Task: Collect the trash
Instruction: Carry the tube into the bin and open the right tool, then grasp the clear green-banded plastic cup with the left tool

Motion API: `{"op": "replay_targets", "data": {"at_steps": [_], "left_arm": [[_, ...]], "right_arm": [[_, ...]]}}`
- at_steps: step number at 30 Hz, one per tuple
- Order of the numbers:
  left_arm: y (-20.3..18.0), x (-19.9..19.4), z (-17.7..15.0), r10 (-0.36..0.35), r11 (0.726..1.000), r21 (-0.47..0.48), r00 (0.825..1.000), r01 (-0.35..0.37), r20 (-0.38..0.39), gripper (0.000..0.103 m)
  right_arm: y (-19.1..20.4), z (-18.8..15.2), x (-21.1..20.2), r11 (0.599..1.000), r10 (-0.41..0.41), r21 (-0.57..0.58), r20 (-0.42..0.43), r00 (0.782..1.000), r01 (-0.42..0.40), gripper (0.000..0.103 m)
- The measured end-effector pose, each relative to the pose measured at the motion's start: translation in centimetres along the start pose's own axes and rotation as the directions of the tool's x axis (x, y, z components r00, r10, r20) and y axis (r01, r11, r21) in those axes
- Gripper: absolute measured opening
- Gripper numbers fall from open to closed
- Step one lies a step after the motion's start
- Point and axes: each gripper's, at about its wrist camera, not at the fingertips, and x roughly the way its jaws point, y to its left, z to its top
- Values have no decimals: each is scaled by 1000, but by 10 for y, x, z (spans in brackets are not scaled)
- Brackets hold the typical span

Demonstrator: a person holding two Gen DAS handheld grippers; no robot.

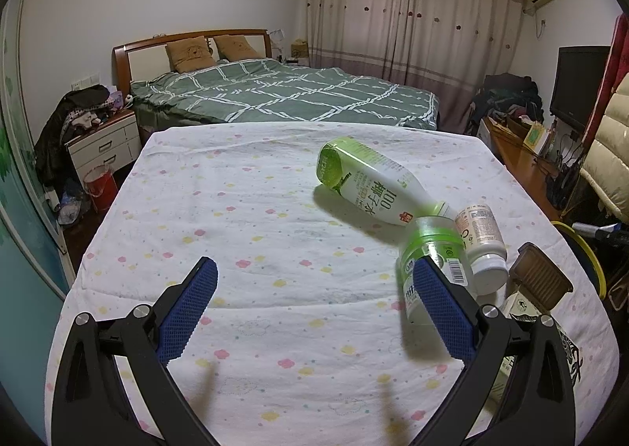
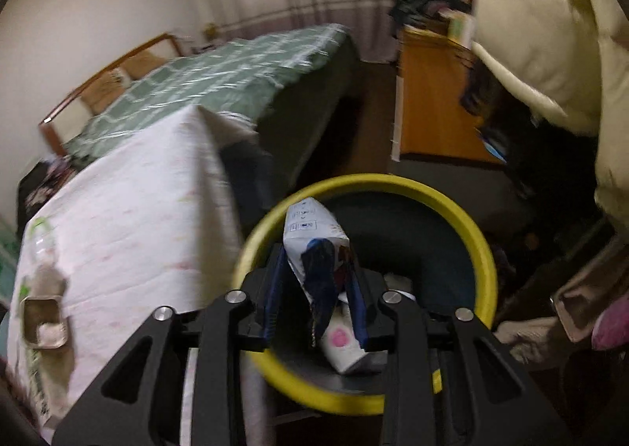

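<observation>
Right tongs [image 2: 316, 289], nearest the lens, were clenched on a crumpled white packet [image 2: 310, 237], held directly above the yellow-rimmed bin [image 2: 477, 234] that stood on the floor just beside the surface [image 2: 129, 210]. Other white litter [image 2: 346, 344] already lay inside the bin. The step in hand appeared to be the drop: it would be done well by keeping the packet centred over the opening, clear of the rim, and parting the fingers fully so that the soft wrapper did not cling to the blue pads [image 2: 271, 296]. The view was motion-blurred, so fine contact could not be judged.

Left tongs [image 1: 314, 300] hung released and empty over the flower-print cloth. Just beyond its right finger lay a clear green-labelled bottle [image 1: 436, 265], with a small white bottle [image 1: 485, 249] touching it and a brown-lidded carton [image 1: 540, 281] near the edge. Farther on lay a large green-and-white bottle [image 1: 365, 182] on its side. The bed [image 1: 283, 92] stood behind.
</observation>
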Motion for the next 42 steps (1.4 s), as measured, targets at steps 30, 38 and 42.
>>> {"op": "replay_targets", "data": {"at_steps": [30, 38, 42], "left_arm": [[-61, 25, 4, -111, 984, 123, 982, 131, -155, 97], [-64, 49, 1, -106, 985, 107, 969, 132, -223, 80], [-66, 53, 1, -117, 983, 113, 967, 145, -226, 74]], "right_arm": [[14, -28, -7, 999, 31, -27, -5, 1000, -31, 45], [13, -31, -7, 999, 43, -26, -14, 999, -44, 45], [15, -33, -5, 998, 54, -29, -20, 998, -55, 45]]}}
